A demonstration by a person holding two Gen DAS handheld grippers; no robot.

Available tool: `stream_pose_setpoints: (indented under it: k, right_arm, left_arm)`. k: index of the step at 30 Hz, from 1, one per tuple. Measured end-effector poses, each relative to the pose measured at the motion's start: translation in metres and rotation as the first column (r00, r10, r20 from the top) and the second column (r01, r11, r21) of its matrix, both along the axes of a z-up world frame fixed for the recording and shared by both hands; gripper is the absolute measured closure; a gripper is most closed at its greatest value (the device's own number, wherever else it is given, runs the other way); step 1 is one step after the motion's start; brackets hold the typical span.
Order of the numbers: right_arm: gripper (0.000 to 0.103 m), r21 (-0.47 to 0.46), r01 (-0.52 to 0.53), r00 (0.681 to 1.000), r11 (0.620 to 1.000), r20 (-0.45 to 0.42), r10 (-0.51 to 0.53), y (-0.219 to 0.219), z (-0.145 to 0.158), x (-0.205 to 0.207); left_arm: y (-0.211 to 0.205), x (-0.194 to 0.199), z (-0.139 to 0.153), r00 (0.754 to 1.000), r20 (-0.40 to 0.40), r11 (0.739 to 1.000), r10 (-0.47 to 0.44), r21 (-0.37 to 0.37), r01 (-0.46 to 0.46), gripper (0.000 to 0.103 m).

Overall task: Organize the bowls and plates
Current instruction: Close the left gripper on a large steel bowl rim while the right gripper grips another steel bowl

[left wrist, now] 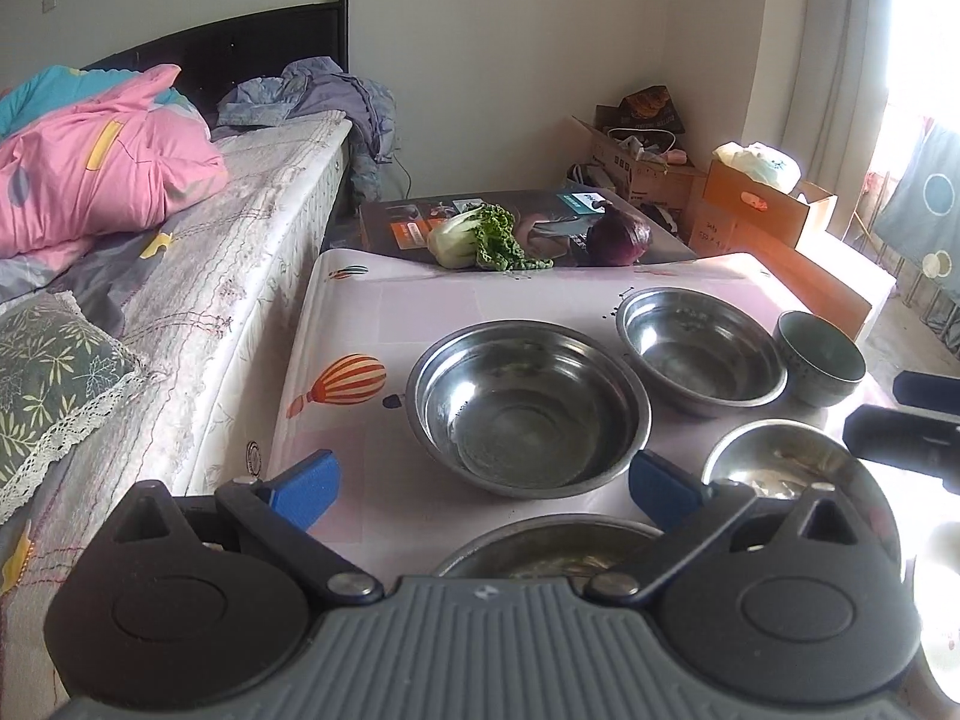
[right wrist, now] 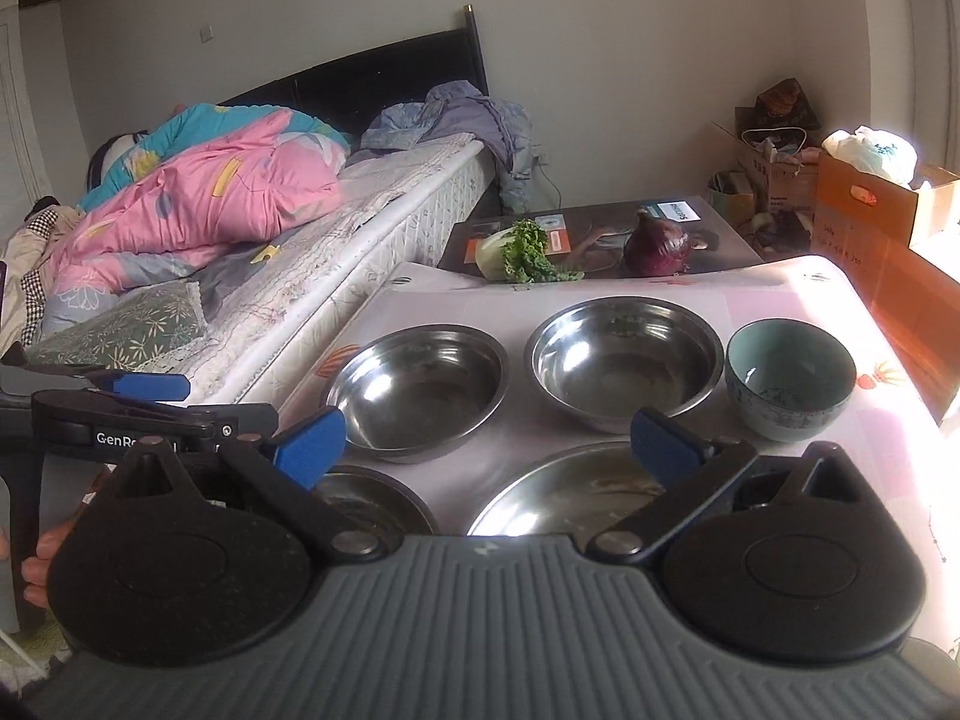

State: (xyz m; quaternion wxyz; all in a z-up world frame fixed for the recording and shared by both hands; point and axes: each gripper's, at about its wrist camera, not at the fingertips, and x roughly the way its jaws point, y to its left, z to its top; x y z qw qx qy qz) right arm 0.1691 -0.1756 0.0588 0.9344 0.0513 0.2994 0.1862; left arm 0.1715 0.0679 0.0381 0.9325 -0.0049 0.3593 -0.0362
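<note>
Across the middle of both views spreads the pale pink surface with hot-air-balloon prints, carrying the steel bowls. At the bottom of the left wrist view, the left tongs stand wide apart with nothing between them, hovering over the near edge. Just beyond their blue pads sits the large round stainless-steel bowl, centre frame, with a second stainless-steel bowl just beside it to the upper right. Touching or nearly touching that one, at the right edge, is the small teal ceramic bowl. A small shiny steel bowl lies lower right, and a shallow steel dish shows partly behind the tongs.

At the bottom of the right wrist view, the right tongs are likewise spread apart and empty, above the shallow dish. At upper centre, a green leafy cabbage and a purple cabbage rest on a dark printed box. A bed with a pink quilt fills the left.
</note>
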Motion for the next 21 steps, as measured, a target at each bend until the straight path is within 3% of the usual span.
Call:
stream_pose_setpoints:
  k: [4,11,15,18,21]
  right_arm:
    - [0.007,0.03,-0.039,0.995,0.999,-0.092,0.041,0.019,-0.016,0.06]
    - [0.017,0.043,-0.026,0.974,0.999,-0.222,0.034,0.037,-0.052,0.138]
    - [0.033,0.02,-0.019,0.965,1.0,-0.262,0.024,0.046,-0.068,0.163]
    - [0.051,0.025,-0.006,0.951,1.0,-0.308,0.013,0.043,-0.081,0.172]
    - [0.058,0.024,-0.002,0.945,1.0,-0.328,0.009,0.043,-0.089,0.178]
  left_arm:
    - [0.012,0.037,-0.017,0.999,-0.045,1.0,0.027,-0.004,-0.027,0.006]
    - [0.035,0.086,-0.044,0.979,-0.198,0.991,0.05,-0.108,-0.072,0.022]
    - [0.034,0.096,-0.053,0.972,-0.226,0.991,0.068,-0.095,-0.091,0.029]
    - [0.027,0.102,-0.058,0.967,-0.247,0.996,0.057,-0.057,-0.073,0.042]
    - [0.023,0.107,-0.063,0.965,-0.255,0.997,0.06,-0.033,-0.071,0.044]
